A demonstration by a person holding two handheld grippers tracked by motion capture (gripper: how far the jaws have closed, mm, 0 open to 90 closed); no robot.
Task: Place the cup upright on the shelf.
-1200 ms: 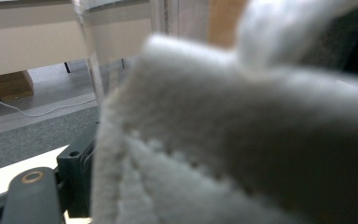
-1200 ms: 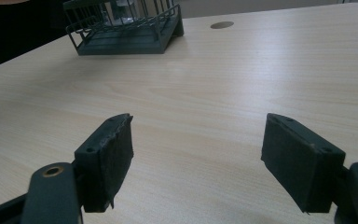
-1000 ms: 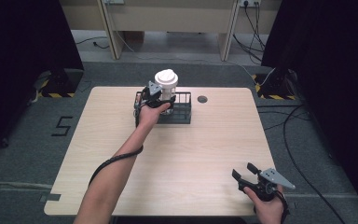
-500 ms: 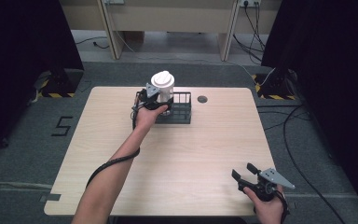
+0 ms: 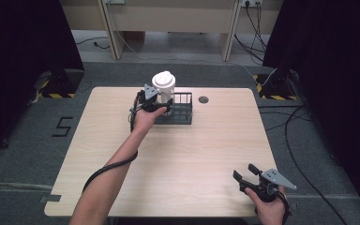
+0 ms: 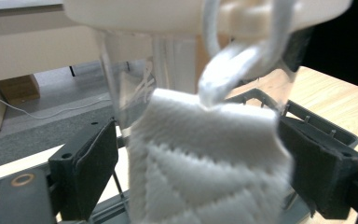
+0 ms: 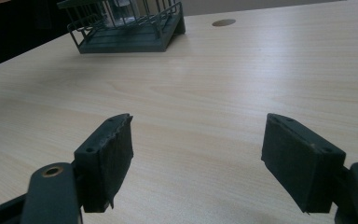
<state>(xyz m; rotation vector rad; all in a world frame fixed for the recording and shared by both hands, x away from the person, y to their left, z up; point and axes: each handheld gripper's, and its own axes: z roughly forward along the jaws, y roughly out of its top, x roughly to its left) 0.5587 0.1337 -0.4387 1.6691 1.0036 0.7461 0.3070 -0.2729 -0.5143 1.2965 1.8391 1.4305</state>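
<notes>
A clear bottle [image 5: 163,86] with a white lid and a white quilted sleeve [image 6: 205,163] hangs over the left end of a dark wire rack [image 5: 183,115] at the far middle of the table. My left gripper [image 5: 159,101] is shut on it, one pad on each side of the sleeve [image 6: 200,158]. A white loop hangs from the lid [image 6: 228,74]. Near the table's front right corner my right gripper [image 5: 246,174] is open with nothing between its pads [image 7: 198,158]. In the right gripper view the rack [image 7: 121,32] lies far off at the top left.
A small round hole [image 5: 203,99] in the tabletop lies just right of the rack, also in the right gripper view [image 7: 223,22]. Light wood table [image 5: 206,150]. Dark curtains stand at both sides, with cables on the floor beyond the far edge.
My left gripper has carried the bottle slightly to the left above the rack. The right gripper has stayed where it was.
</notes>
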